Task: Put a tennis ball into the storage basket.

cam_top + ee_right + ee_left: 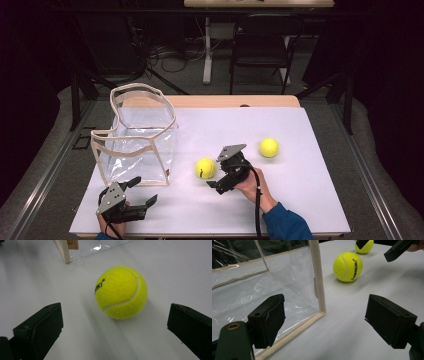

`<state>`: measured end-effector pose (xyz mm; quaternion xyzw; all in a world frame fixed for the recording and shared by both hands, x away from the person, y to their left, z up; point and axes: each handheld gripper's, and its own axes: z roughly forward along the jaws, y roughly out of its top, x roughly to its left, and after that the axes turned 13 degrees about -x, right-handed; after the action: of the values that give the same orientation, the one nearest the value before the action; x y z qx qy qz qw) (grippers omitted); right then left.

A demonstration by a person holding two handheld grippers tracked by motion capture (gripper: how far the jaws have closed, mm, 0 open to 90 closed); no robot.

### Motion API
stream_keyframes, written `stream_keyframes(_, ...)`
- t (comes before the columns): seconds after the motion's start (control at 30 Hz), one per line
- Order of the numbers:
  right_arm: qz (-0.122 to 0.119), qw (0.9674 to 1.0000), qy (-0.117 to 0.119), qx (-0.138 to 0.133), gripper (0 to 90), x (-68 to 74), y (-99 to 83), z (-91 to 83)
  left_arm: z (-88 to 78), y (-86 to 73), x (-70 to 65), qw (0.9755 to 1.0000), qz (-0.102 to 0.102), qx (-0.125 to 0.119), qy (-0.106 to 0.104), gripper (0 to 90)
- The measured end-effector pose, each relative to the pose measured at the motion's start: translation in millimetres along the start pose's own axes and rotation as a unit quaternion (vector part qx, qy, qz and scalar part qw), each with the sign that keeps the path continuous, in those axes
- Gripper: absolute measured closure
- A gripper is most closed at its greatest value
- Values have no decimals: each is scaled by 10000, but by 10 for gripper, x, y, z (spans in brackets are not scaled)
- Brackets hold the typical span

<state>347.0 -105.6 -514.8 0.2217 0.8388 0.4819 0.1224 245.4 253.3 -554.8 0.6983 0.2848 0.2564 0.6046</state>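
At the far left of the high view I have the left gripper (pixel 142 191) resting low near the front edge of the white table (pixel 300 200), its jaws spread wide and holding nothing. Just beyond it stands the clear bag (pixel 137 140) with beige trim, upright and open at the top; in the left gripper view its near corner seam (pixel 320 285) rises between my two jaws, untouched. Moving right, the nearer tennis ball (pixel 205 168) lies on the table just beside the bag's right side. My right gripper (pixel 214 181) sits close to that ball, jaws released, and the right gripper view shows the ball ahead of the open gap, clear of both jaws. Farther right, a second tennis ball (pixel 269 147) lies apart.
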Motion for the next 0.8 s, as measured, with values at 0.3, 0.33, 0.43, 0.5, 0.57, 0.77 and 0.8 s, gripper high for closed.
stream_keyframes(0.3, -98, 9998, 77, 167, 0, -18, 88, 174, -8, 4, 1, 10000, 24, -15, -12, 159)
stream_keyframes(0.33, -96, 9997, 66, 200, 0, -22, 95, 194, -6, 3, 2, 10000, 24, -14, -11, 159)
stream_keyframes(0.43, -41, 9996, 80, 260, 0, -43, 104, 246, 3, -5, 11, 10000, -26, -8, -16, 160)
stream_keyframes(0.5, -32, 9995, 80, 318, 0, -61, 115, 285, -4, -4, 11, 10000, -28, -12, -15, 160)
stream_keyframes(0.57, -64, 9992, 39, 405, 0, -67, 132, 331, -7, 1, 4, 10000, 3, -28, -28, 159)
stream_keyframes(0.77, -39, 9986, 84, 514, 0, -96, 126, 421, -2, -7, 7, 10000, -56, 16, -24, 160)
stream_keyframes(0.8, -36, 9986, 92, 526, 0, -94, 127, 438, -10, -7, 8, 10000, -55, 10, -10, 160)
